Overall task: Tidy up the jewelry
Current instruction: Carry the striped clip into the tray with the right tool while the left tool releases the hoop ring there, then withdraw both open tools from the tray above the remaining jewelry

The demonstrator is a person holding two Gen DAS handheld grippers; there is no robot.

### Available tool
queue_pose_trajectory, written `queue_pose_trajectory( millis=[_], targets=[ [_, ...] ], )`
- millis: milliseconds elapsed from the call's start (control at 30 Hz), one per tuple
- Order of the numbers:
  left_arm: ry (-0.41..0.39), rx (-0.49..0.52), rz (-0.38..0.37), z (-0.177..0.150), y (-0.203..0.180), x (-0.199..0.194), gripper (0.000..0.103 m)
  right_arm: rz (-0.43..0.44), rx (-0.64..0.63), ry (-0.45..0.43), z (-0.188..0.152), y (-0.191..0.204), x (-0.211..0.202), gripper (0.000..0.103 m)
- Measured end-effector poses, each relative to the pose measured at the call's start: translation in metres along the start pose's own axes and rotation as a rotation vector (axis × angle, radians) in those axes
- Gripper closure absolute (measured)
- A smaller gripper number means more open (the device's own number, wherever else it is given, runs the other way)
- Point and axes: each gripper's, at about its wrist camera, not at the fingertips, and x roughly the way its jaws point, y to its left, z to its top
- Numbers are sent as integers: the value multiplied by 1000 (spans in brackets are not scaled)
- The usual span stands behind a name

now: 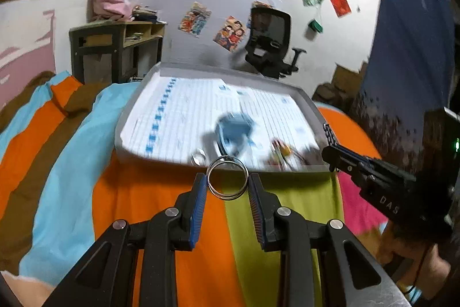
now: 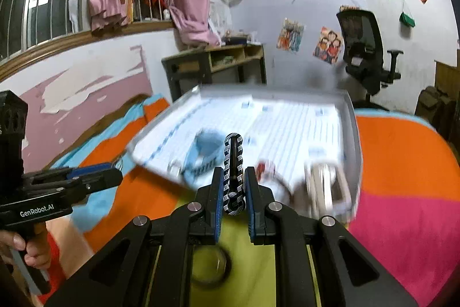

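Bangles, a thin silver pair stacked together, sit pinched between the blue pads of the left gripper, its jaws narrowed onto their rims. They hang above the striped bedspread, just short of the near edge of the grey tray. The right gripper has its jaws closed tight on a black-and-white patterned hair clip, which stands upright between the pads, over the near part of the tray. The tray lies on the bed, lined with white ruled paper. On that paper sit a blue item and some small red and yellow pieces, too blurred to name; they may be more jewelry. A hand grips the left tool's handle in the right wrist view.
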Motion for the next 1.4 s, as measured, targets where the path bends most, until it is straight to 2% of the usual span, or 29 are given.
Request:
queue_pose_trajectory(
  millis=[100,300,400,567,700,767,800,833,867,900,933,1067,1133,1200,1267,1333,1400],
  targets=[
    [15,-32,41,16,12,24,75,-5,8,-13,17,-2,18,90],
    [81,2,116,29,20,69,75,-50,-41,79,6,-2,44,90],
    [107,-5,115,30,22,80,75,-66,-66,96,0,-4,49,90],
    [133,-28,116,27,22,91,75,-51,-15,119,-2,-13,54,90],
    [123,-28,116,24,19,86,74,-76,-30,136,-4,-13,56,90],
    [125,-29,127,24,19,85,70,-79,-27,141,-4,-13,56,90],
    [121,-32,131,23,17,83,60,-79,-25,139,-3,-13,55,88],
    [109,-39,136,23,16,78,51,-79,-25,134,-2,-13,53,84],
    [98,-45,142,23,15,75,32,-81,-27,125,-1,-14,50,79],
    [68,-59,160,23,13,67,26,-83,-28,113,0,-14,46,71],
    [45,-69,172,23,13,61,24,-78,-26,105,1,-15,43,67],
    [10,-116,179,27,13,41,23,-84,-17,69,9,-15,30,63],
    [-29,-127,198,29,11,26,17,-87,-21,25,15,-13,17,52],
    [-93,-138,219,30,8,7,4,-89,-34,-24,22,-10,4,47],
    [-156,-147,253,32,5,-9,1,-88,-41,-77,30,-6,-12,38],
    [-222,-141,285,33,-1,-31,1,-87,-40,-139,37,-3,-30,17],
    [-259,-130,294,33,-5,-47,1,-79,-34,-207,42,2,-49,10]
  ],
)
